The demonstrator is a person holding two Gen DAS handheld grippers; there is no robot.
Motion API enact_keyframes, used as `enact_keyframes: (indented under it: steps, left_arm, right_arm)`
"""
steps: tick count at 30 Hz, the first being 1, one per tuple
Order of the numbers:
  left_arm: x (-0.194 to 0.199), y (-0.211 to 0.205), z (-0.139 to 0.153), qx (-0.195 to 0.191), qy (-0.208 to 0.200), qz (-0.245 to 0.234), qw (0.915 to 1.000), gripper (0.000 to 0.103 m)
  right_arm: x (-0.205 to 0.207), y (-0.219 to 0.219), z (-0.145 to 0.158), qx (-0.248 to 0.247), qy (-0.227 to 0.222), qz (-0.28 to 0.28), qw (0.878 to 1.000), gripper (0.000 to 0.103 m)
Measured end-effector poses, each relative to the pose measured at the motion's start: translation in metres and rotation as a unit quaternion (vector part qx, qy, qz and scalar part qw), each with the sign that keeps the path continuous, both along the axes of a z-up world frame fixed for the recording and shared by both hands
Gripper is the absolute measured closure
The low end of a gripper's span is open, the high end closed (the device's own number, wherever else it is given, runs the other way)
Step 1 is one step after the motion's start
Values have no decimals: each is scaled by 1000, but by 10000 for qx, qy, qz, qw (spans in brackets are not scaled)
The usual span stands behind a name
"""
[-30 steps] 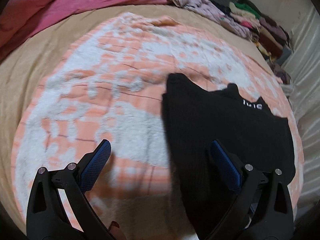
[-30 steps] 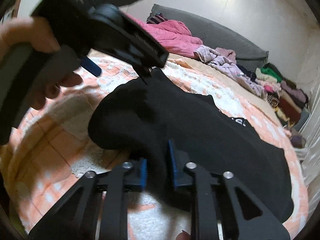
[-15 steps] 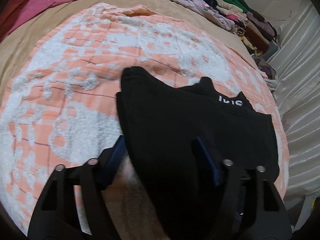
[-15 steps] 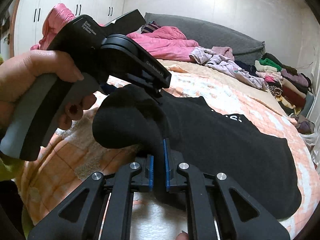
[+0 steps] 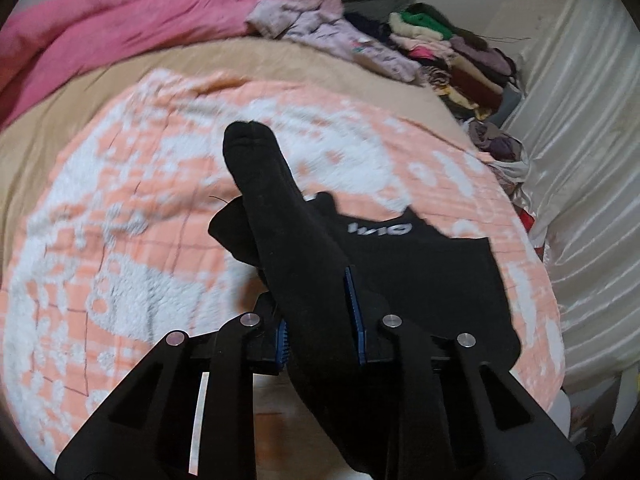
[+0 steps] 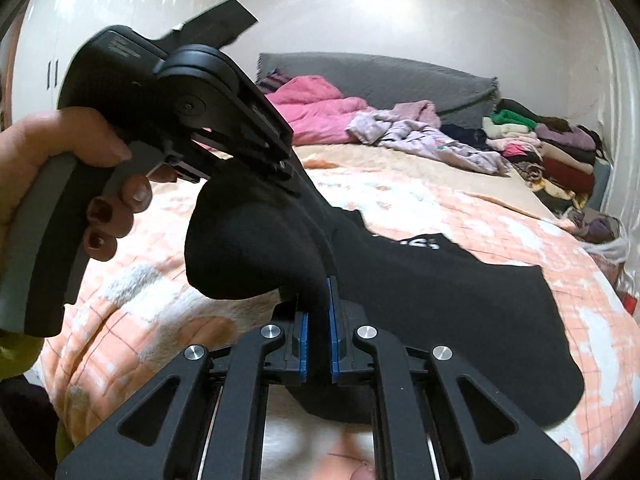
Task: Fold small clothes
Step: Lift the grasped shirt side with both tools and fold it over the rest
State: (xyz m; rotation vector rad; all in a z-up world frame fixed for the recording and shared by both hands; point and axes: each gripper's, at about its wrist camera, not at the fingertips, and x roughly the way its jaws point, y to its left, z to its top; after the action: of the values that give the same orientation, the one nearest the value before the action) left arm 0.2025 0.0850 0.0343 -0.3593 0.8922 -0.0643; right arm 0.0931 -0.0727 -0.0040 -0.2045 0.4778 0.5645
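A small black garment (image 5: 420, 276) with white lettering lies on an orange and white fleece blanket (image 5: 120, 240). My left gripper (image 5: 320, 320) is shut on a raised fold of it, which stands up between the blue pads. My right gripper (image 6: 318, 332) is shut on the near edge of the same black garment (image 6: 440, 300), lifted off the blanket. The left gripper's body (image 6: 180, 120), held in a hand, shows in the right wrist view, clamping the fold just above.
A pink blanket (image 5: 120, 28) and lilac clothes (image 5: 332, 36) lie at the far side of the bed. A stack of folded clothes (image 5: 452, 60) sits at the far right by a white curtain (image 5: 580, 160). A grey headboard cushion (image 6: 380, 76) is behind.
My left gripper has gone from open over the blanket to shut on the black garment's edge and lifted it. My right gripper has closed on the garment and risen with it.
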Motion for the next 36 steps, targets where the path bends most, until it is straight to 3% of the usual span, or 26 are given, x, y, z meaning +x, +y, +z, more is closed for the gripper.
enact_keyframes:
  steps: [5, 12, 22, 36]
  left_arm:
    - [4, -39, 27, 229, -215, -202, 9993, 88]
    - [11, -87, 35, 459, -245, -368, 9980, 88]
    - [24, -146, 25, 921, -124, -623, 9937, 86]
    - [51, -201, -3, 1215, 134, -938, 9881, 84]
  right_arm:
    - [-4, -33, 12, 338, -56, -244, 9991, 97]
    - [-2, -74, 15, 616, 58, -563, 9965, 97]
    - [16, -119, -5, 1036, 613, -915, 9885, 97]
    - [26, -156, -28, 1504, 1213, -1135, 9746, 97]
